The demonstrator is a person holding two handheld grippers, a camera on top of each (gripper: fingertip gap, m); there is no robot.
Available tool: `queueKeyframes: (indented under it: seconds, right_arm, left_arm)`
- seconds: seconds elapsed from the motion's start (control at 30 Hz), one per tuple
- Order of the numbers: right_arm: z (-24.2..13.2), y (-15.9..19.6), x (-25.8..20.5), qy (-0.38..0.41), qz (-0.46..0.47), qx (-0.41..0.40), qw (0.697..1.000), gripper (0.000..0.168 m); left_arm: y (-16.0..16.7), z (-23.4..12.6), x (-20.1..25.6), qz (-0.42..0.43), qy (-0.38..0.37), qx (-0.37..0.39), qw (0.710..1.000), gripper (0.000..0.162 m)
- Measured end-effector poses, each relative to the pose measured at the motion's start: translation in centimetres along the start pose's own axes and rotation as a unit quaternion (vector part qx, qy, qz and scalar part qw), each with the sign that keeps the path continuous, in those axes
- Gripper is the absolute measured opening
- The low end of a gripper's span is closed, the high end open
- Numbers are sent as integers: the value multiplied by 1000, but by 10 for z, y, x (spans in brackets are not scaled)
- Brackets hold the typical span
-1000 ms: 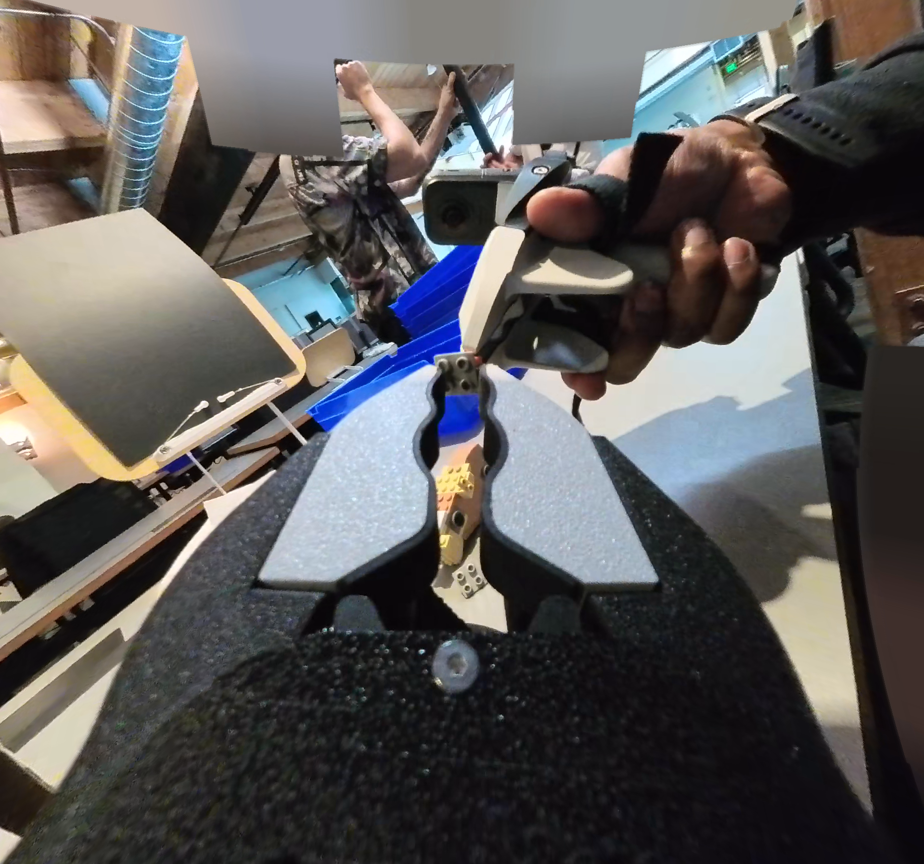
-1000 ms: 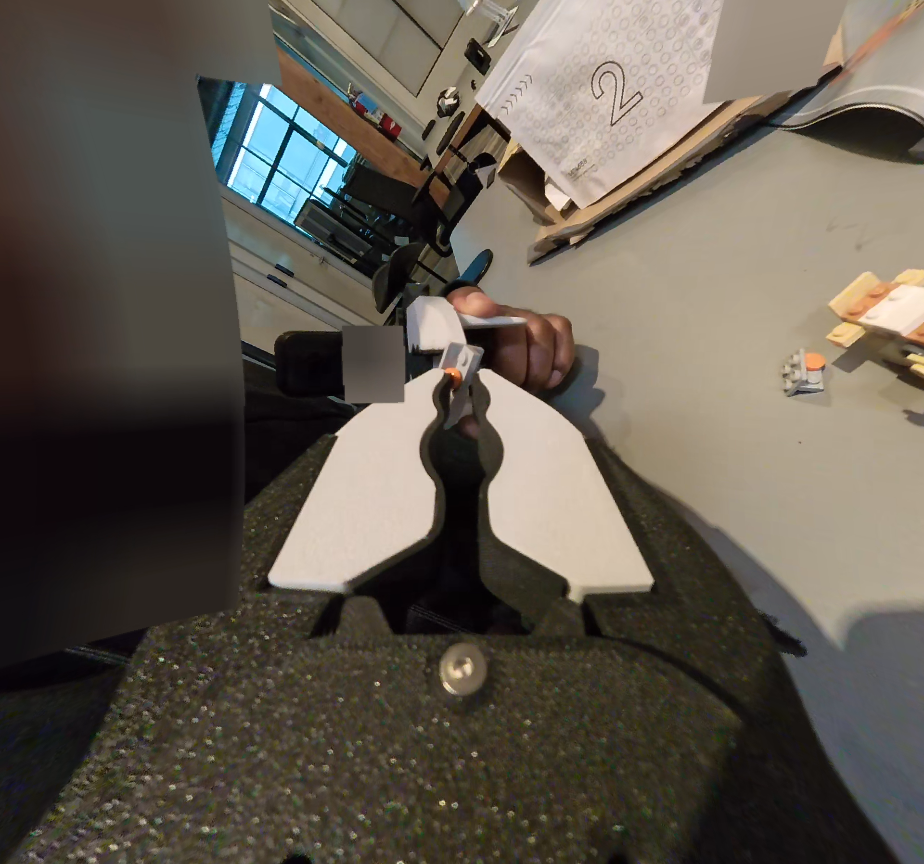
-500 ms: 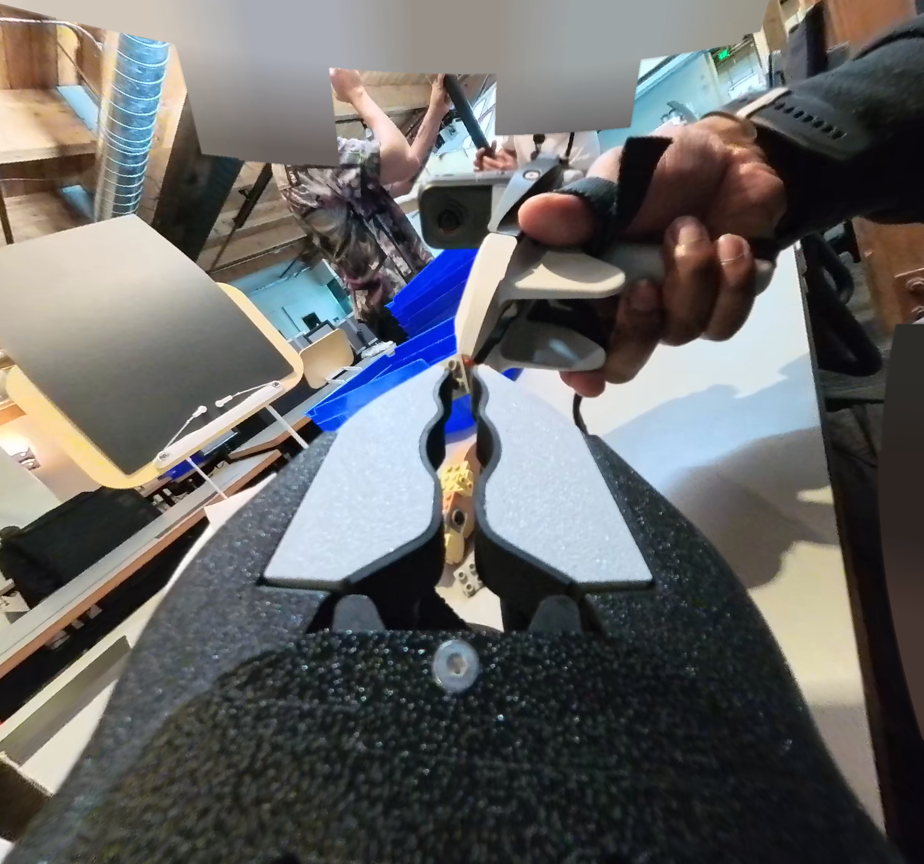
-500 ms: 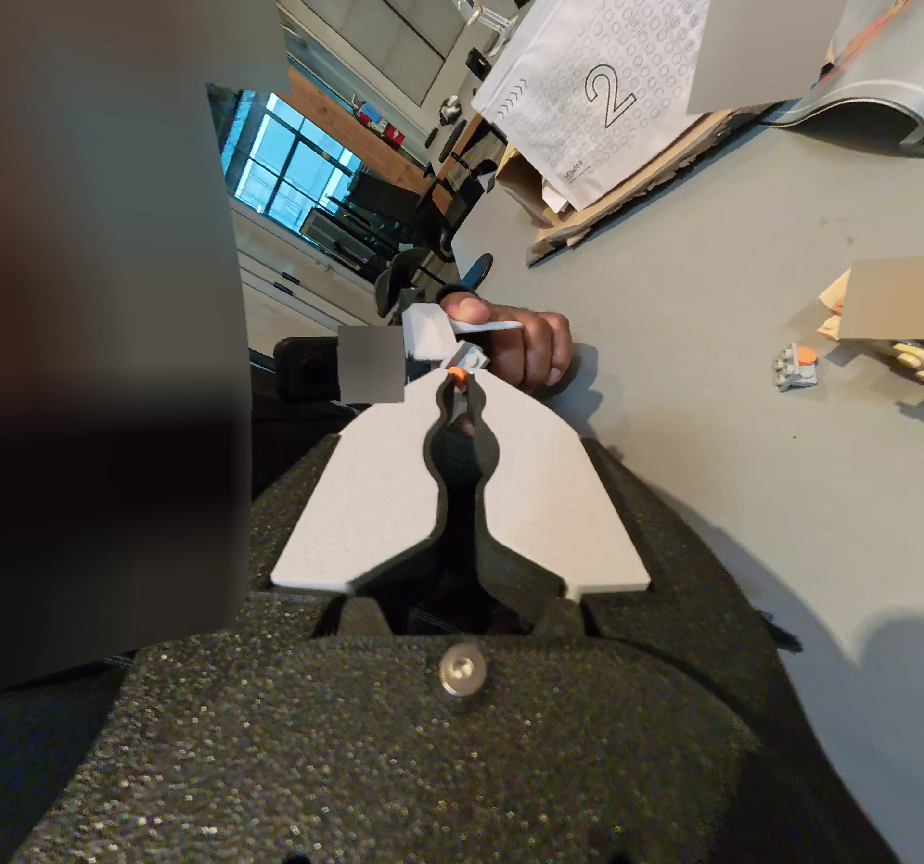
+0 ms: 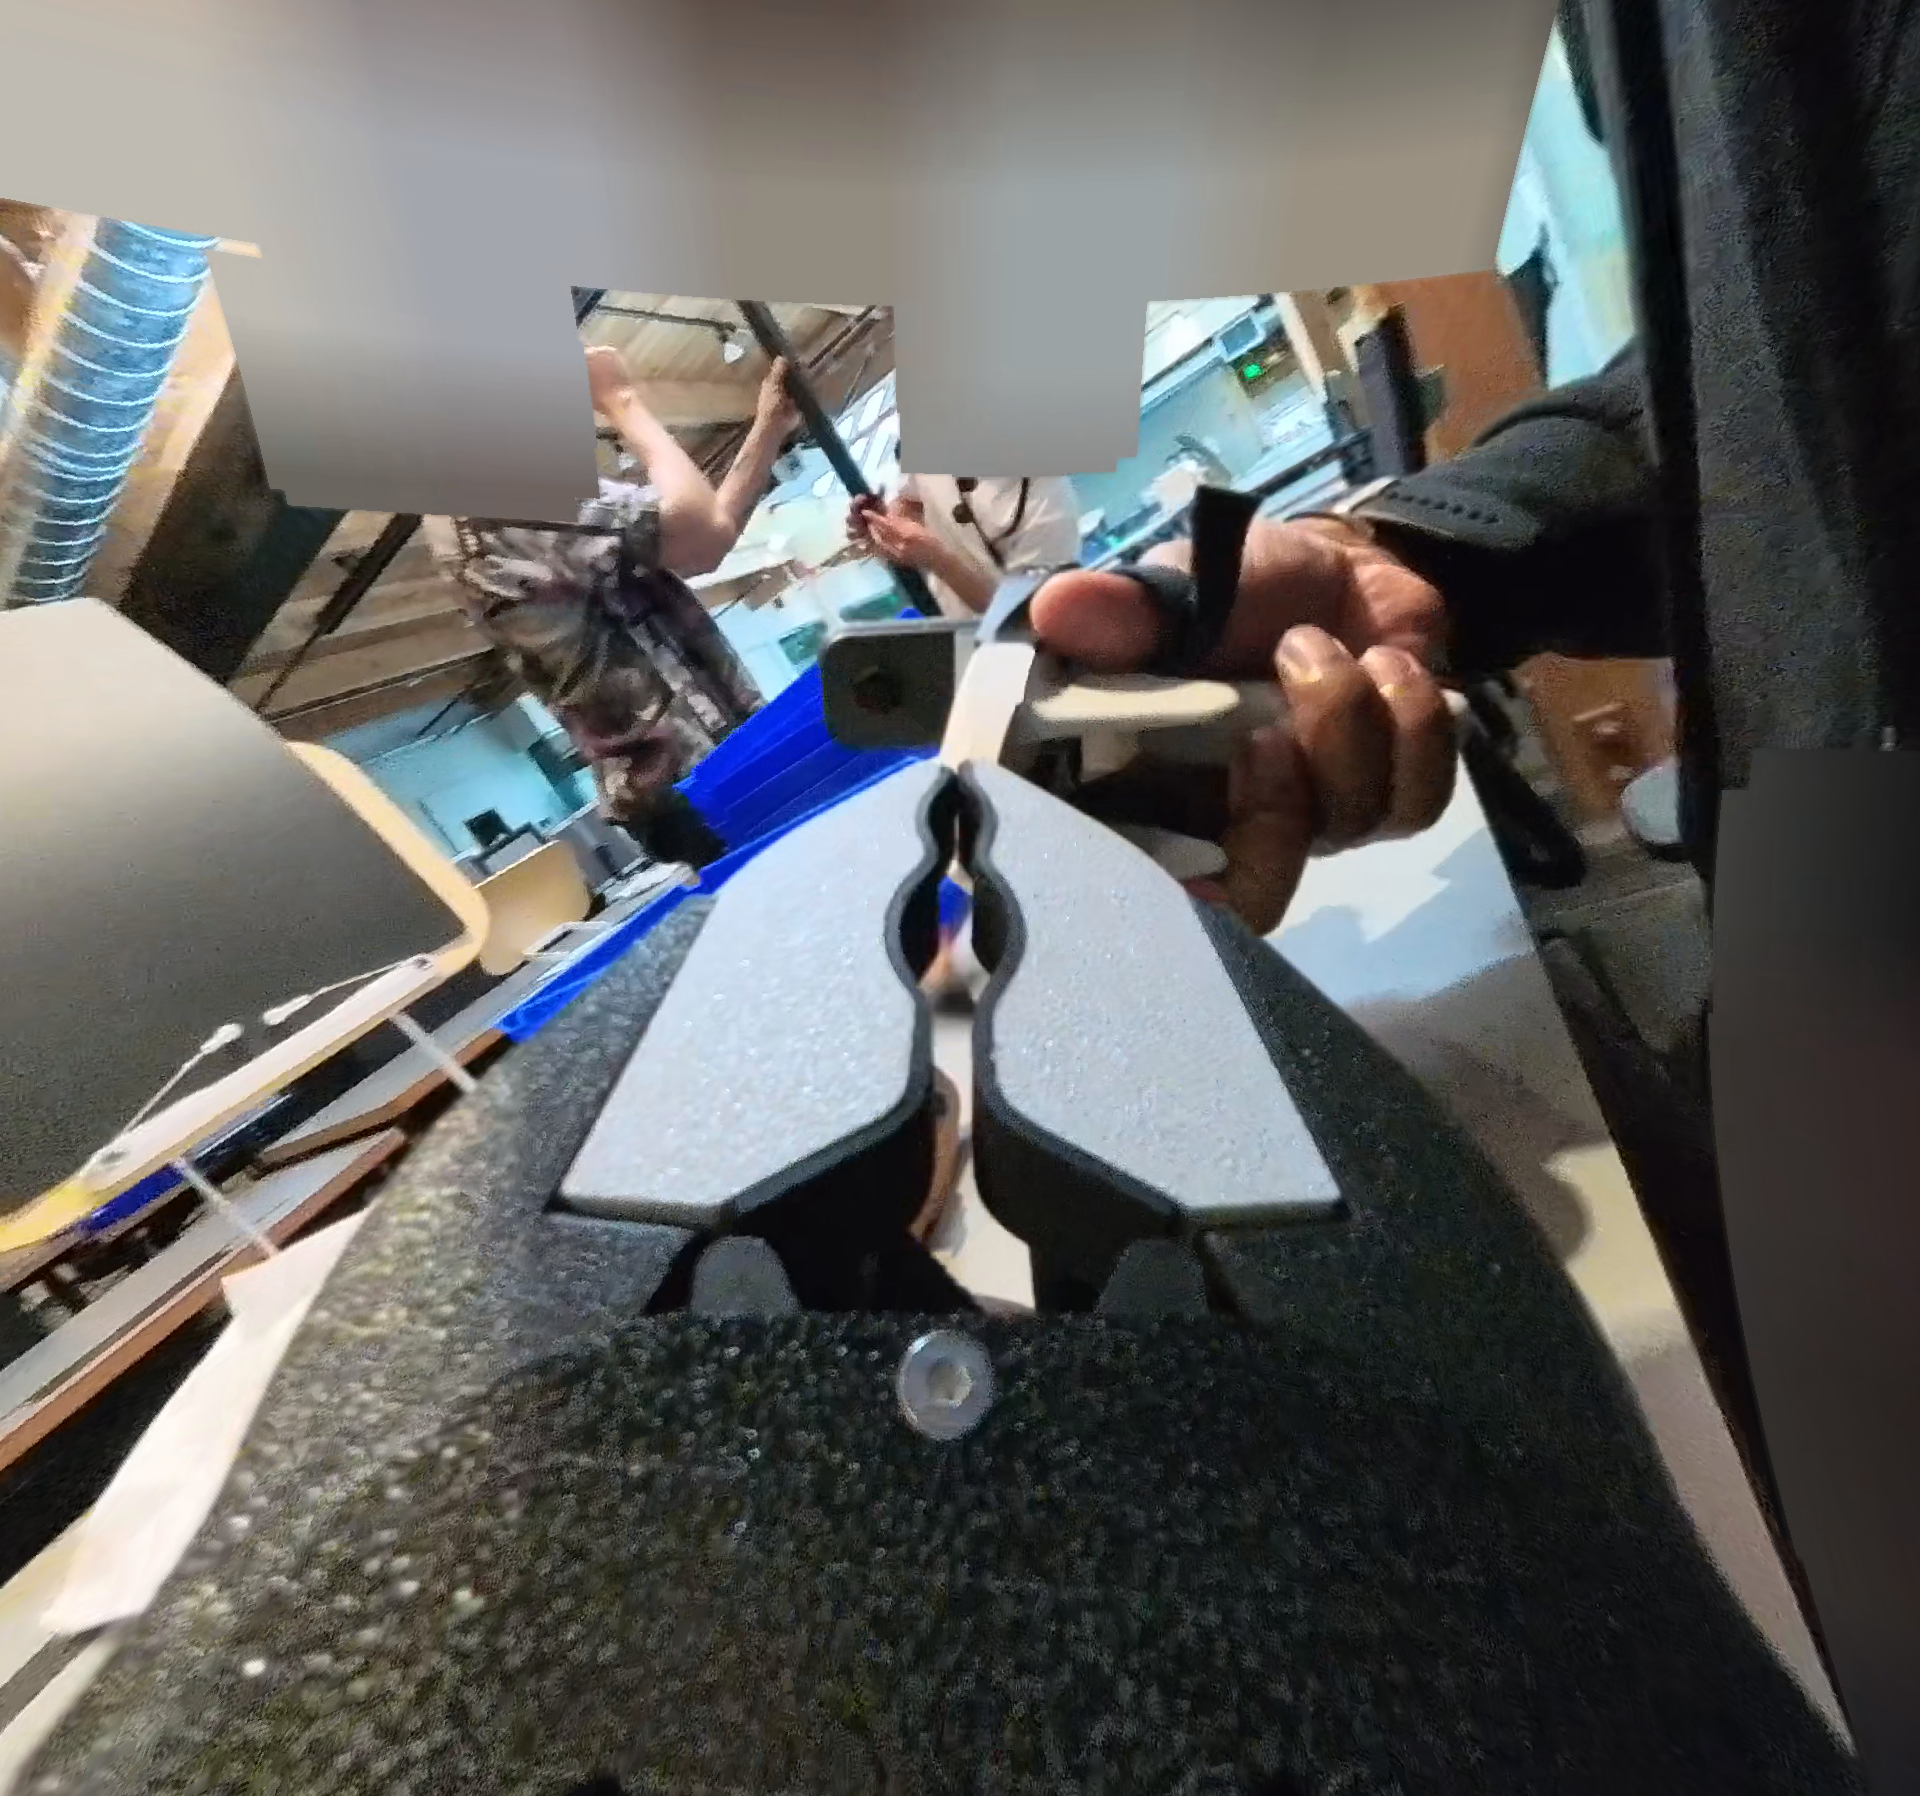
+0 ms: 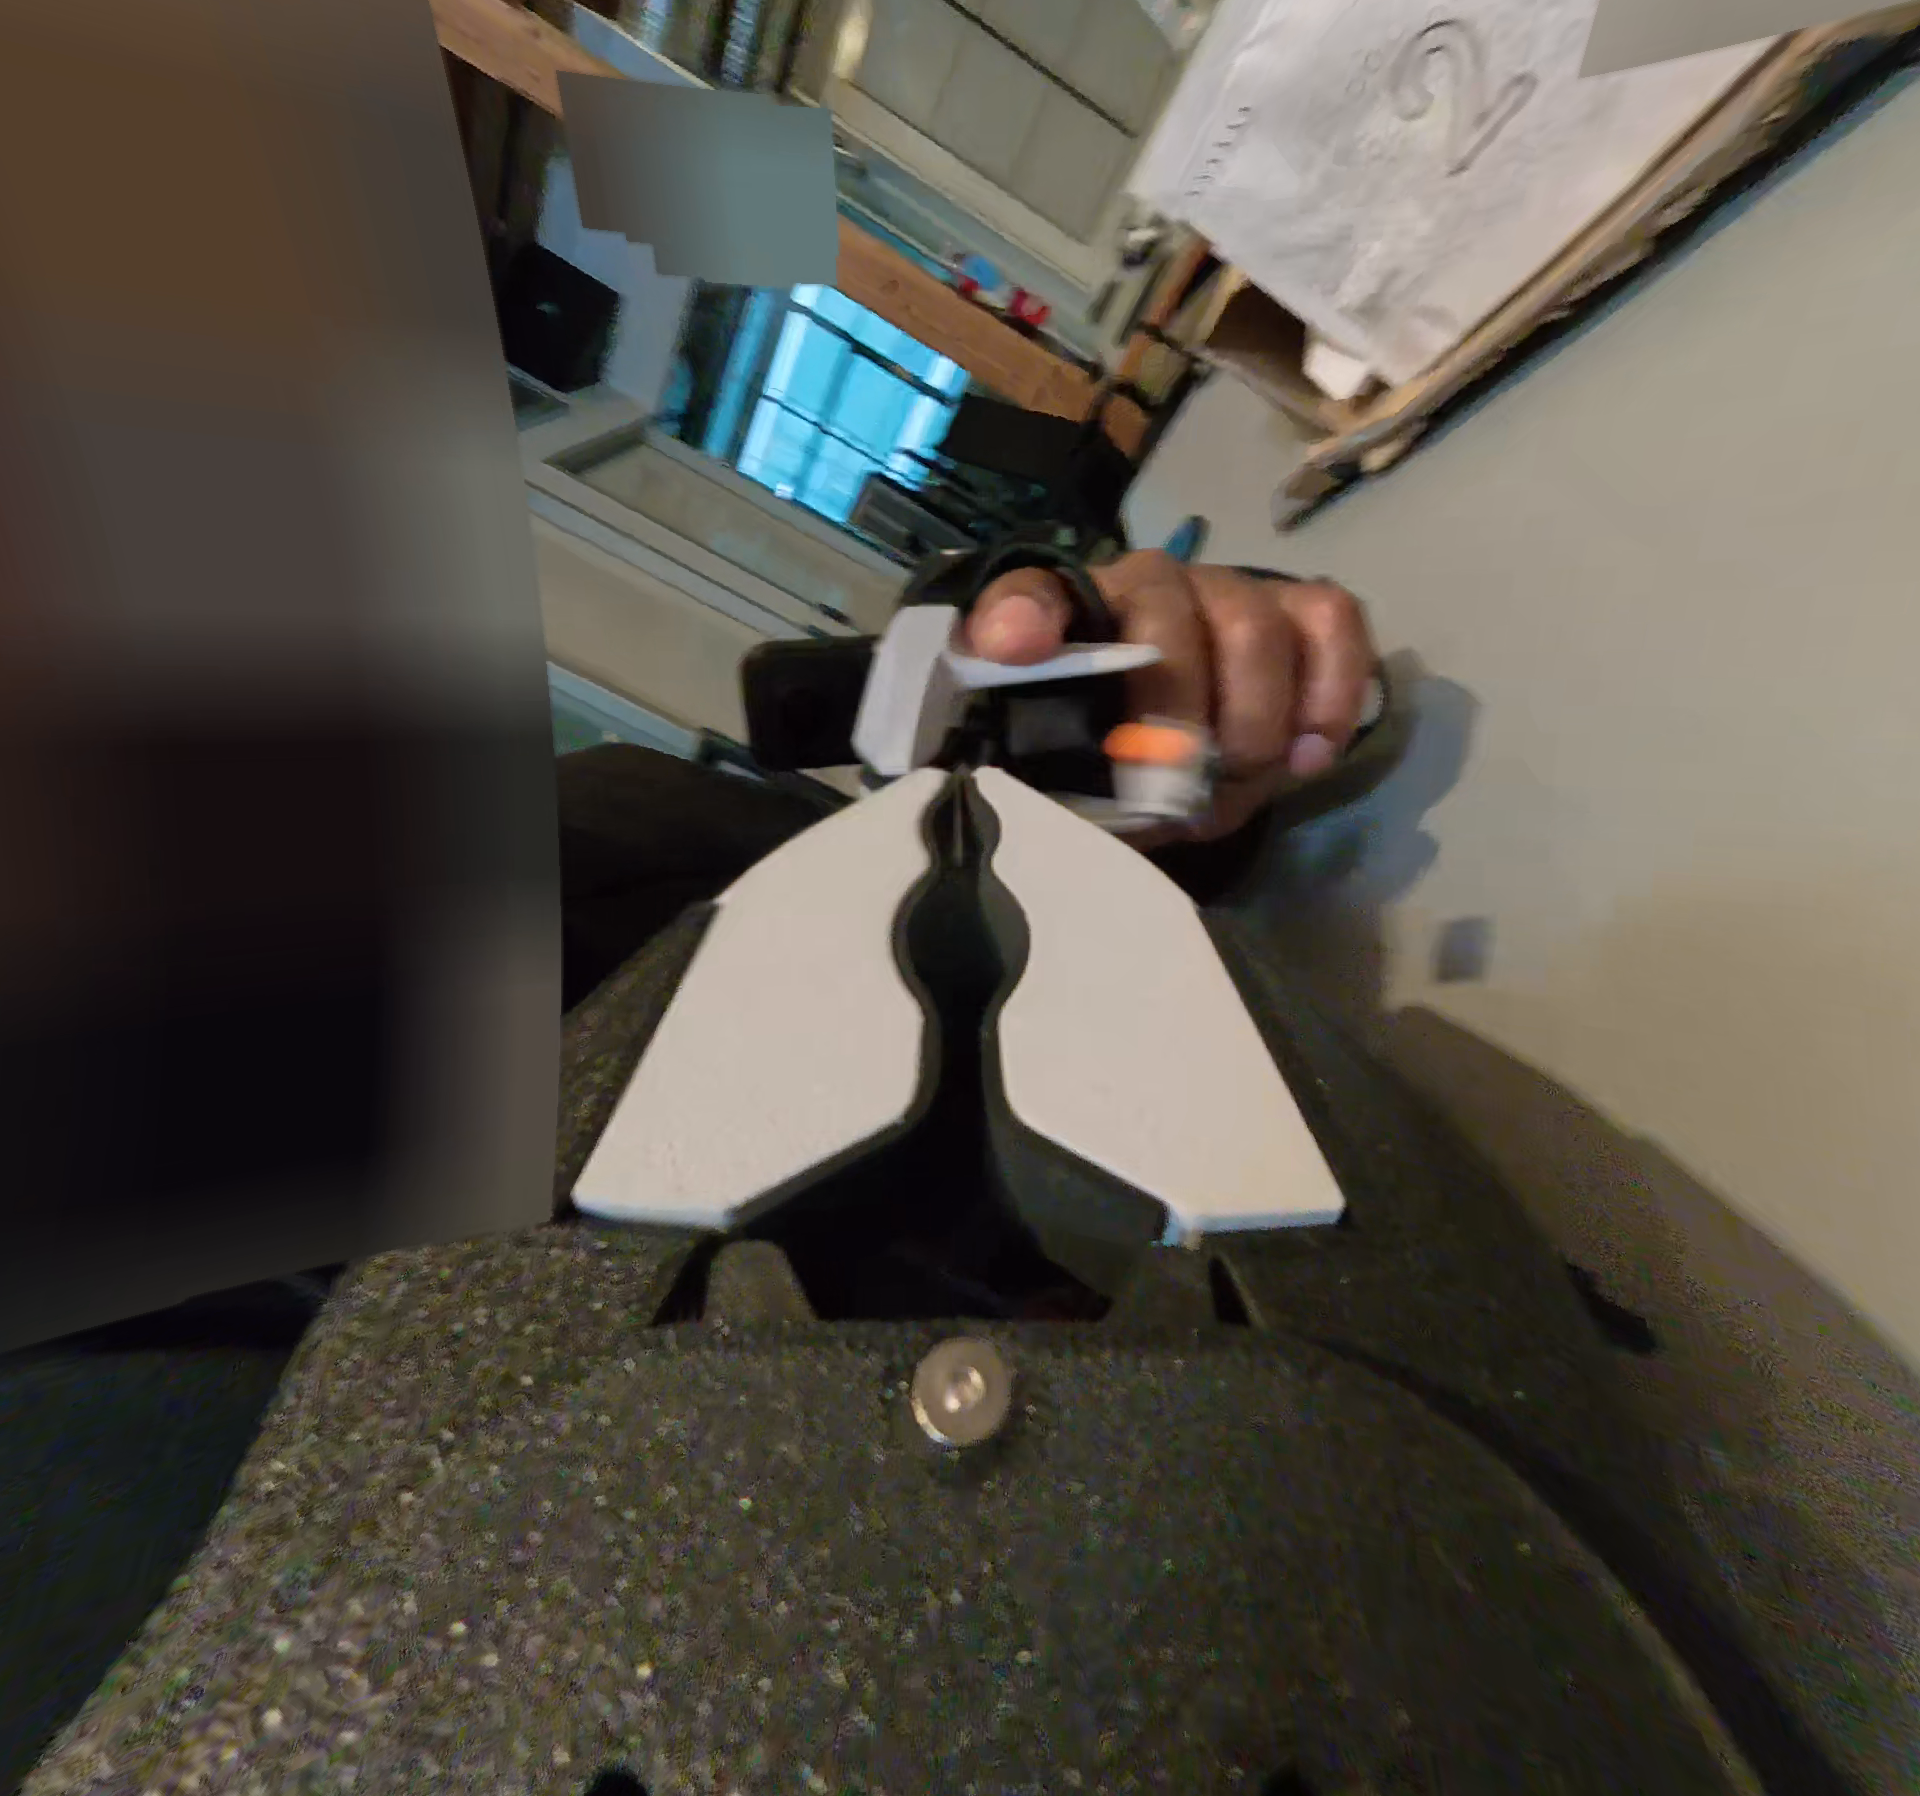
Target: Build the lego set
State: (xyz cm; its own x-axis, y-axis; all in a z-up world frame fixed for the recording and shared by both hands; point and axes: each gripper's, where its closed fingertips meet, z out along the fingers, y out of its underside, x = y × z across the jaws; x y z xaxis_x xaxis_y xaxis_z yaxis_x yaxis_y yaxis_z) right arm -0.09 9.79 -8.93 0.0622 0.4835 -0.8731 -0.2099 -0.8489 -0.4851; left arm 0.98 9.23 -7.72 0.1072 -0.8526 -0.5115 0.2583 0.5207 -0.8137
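In the left wrist view my left gripper (image 5: 957, 778) is shut, its tips meet and nothing is between them. The right gripper's white fingers (image 5: 987, 707), held by a hand (image 5: 1320, 666), touch its tips from beyond. In the right wrist view my right gripper (image 6: 961, 778) is also shut with nothing between its tips. A small grey piece with an orange top (image 6: 1153, 759) shows blurred to the right of the tips, in front of the hand (image 6: 1226, 655) that holds the left gripper, outside both grasps. I cannot tell whether it is in the air.
The grey table (image 6: 1662, 603) runs along the right, with a white paper bag (image 6: 1382, 84) on cardboard at its far end and a small blurred grey piece (image 6: 1460, 946) on it. Blue bins (image 5: 790, 759), a black-topped chair (image 5: 156, 863) and people stand beyond in the left wrist view. The grippers are tip to tip, or close to it.
Both grippers held the small grey and orange piece between their tips. Both have closed fully, and the piece has left both grasps and moved off to the right. Both views swung and blurred.
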Motion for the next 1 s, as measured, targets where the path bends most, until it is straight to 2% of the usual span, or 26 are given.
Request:
queueKeyframes:
  seconds: [0.1, 0.2, 0.33, 0.5, 0.67, 0.87, 0.93, 1.0]
  right_arm:
    - [0, 0, 12, 6, 16, 16, 1000, 0]
    - [-7, 0, 37, 42, 41, 38, 998, 0]
    - [-20, 3, 68, 118, 22, 49, 992, 0]
    - [-25, 2, 80, 113, 36, 53, 992, 0]
    - [-28, -1, 82, 118, 13, 37, 992, 0]
    - [-29, -2, 79, 96, 24, 35, 995, 0]
    - [-29, -2, 79, 93, 24, 34, 995, 0]
    - [-29, -2, 78, 92, 21, 33, 995, 0]
  left_arm:
    - [11, 5, 1, -30, 18, -13, 999, 0]
    - [38, 3, 5, -54, 36, -77, 995, 0]
    - [45, -13, -16, -40, -31, -106, 993, 0]
    - [59, -26, -32, -32, -62, -154, 986, 0]
    - [74, -39, -60, -96, -96, -191, 972, 8]
    - [117, -61, -98, -170, -158, -300, 925, 15]
    - [140, -71, -103, -202, -171, -369, 891, 17]
    - [166, -83, -98, -247, -169, -446, 843, 17]
